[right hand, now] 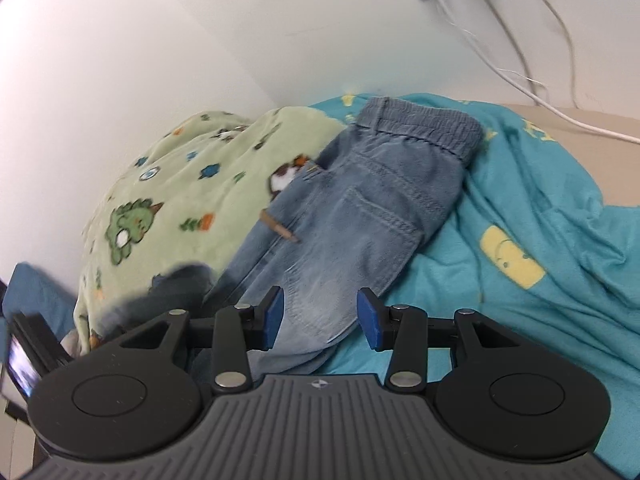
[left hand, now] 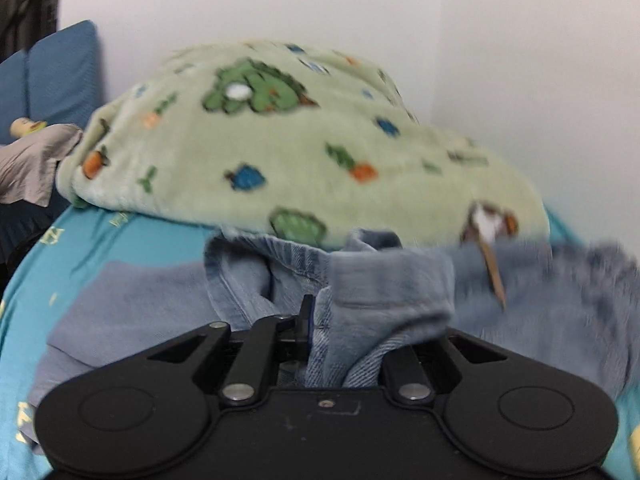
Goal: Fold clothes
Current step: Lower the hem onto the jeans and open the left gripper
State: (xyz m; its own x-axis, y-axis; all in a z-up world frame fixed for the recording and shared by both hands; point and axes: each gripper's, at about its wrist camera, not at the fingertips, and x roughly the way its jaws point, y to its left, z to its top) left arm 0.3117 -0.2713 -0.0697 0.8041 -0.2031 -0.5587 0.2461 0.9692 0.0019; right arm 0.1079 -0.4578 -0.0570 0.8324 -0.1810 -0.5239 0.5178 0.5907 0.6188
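Light blue denim jeans (right hand: 360,208) lie on the teal bedsheet (right hand: 520,220), their elastic waistband at the far end against the green blanket. In the left wrist view, my left gripper (left hand: 320,332) is shut on a bunched fold of the jeans (left hand: 392,280), and the cloth hides the right finger. My right gripper (right hand: 320,316) stands open low over the near part of the jeans, its blue pads (right hand: 274,316) clear of the denim. A brown tag (right hand: 280,230) hangs at the jeans' side.
A plush green blanket (left hand: 280,140) with dinosaur prints is heaped by the white wall. A flat grey-blue cloth (left hand: 132,300) lies on the sheet at the left. A blue pillow (left hand: 60,72) and a grey garment (left hand: 32,168) sit far left. White cables (right hand: 500,68) hang on the wall.
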